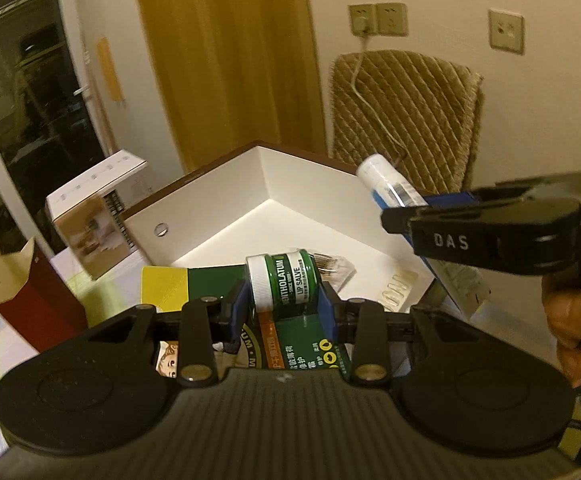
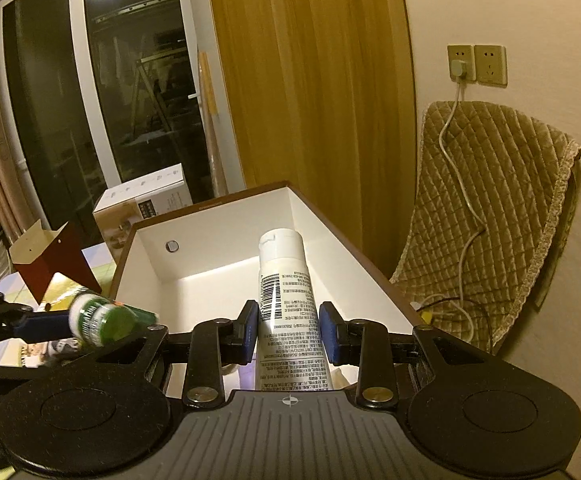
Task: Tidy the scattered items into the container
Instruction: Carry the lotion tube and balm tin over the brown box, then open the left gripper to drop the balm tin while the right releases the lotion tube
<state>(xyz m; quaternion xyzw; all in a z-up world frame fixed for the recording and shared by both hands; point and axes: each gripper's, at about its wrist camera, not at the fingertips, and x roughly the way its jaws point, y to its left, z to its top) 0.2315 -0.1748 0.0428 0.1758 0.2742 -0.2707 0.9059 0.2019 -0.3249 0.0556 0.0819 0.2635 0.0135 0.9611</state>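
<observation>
Green jar (image 1: 284, 285) is clamped by left gripper (image 1: 283, 309), white tube (image 2: 288, 312) by right gripper (image 2: 288, 330); open white box (image 2: 226, 236) rim is seen just ahead, curtain (image 2: 306, 80) beyond.

The left gripper (image 1: 282, 304) squeezes a little green jar (image 1: 280, 282), the right gripper (image 2: 288, 330) seems to pinch a white tube (image 2: 286, 304).
</observation>
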